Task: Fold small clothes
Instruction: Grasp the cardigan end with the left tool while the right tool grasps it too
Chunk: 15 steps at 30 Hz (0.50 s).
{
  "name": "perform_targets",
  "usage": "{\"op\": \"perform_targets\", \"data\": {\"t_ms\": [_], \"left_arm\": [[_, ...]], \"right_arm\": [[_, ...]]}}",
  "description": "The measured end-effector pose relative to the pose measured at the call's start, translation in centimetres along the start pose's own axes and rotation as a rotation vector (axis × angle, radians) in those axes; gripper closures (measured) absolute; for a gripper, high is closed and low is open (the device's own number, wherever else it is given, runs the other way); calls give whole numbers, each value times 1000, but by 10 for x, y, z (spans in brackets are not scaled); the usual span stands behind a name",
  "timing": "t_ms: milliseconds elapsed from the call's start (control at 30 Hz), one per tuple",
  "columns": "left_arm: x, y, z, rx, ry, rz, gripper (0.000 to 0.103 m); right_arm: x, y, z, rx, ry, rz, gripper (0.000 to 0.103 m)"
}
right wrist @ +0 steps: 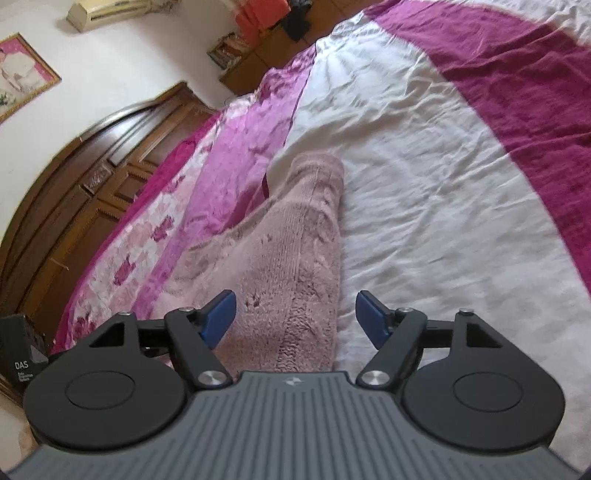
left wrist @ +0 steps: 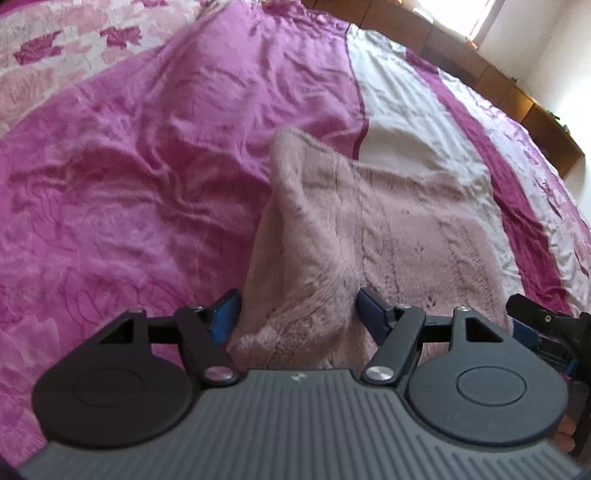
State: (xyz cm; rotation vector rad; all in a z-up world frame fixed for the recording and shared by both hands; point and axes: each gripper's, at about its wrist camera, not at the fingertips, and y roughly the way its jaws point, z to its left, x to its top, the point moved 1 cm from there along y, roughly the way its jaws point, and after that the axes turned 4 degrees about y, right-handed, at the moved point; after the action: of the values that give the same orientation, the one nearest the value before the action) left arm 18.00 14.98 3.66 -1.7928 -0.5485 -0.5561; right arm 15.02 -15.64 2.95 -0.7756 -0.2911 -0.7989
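A fuzzy pale pink knitted garment (left wrist: 369,236) lies on the bedspread, its left part folded over into a raised ridge. My left gripper (left wrist: 297,314) is open, its blue fingers (left wrist: 225,314) set wide on either side of the garment's near edge. In the right wrist view the same pink knit (right wrist: 291,258) stretches away as a long strip. My right gripper (right wrist: 295,317) is open too, with the garment's near end between its spread blue fingers (right wrist: 373,317). The right gripper (left wrist: 546,328) shows at the right edge of the left wrist view.
The bedspread has magenta (left wrist: 147,184) and white (right wrist: 424,184) bands, all wrinkled. A wooden headboard or cabinet (right wrist: 81,199) curves along the left in the right wrist view. A dark box (right wrist: 18,354) sits low at the left. A bright window (left wrist: 458,14) lies beyond the bed.
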Motion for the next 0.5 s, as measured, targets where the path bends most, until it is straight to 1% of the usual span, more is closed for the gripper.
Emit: {"op": "perform_targets", "data": {"t_ms": [67,167,333,500], "left_arm": [[-2,4,2,-10,-20,6,33],[-2,7,3,-26,-49,11,33],[-1,12,1,-43,-61,17,33],[0,19,-1,-63,-99,17,33]], "right_arm": [[-1,8,0,3,-2,21,25],[0,19,-4,30,26,49,24],[4,39,-10,85,79,109,24],[8,61,-7,96,86,152,23]]}}
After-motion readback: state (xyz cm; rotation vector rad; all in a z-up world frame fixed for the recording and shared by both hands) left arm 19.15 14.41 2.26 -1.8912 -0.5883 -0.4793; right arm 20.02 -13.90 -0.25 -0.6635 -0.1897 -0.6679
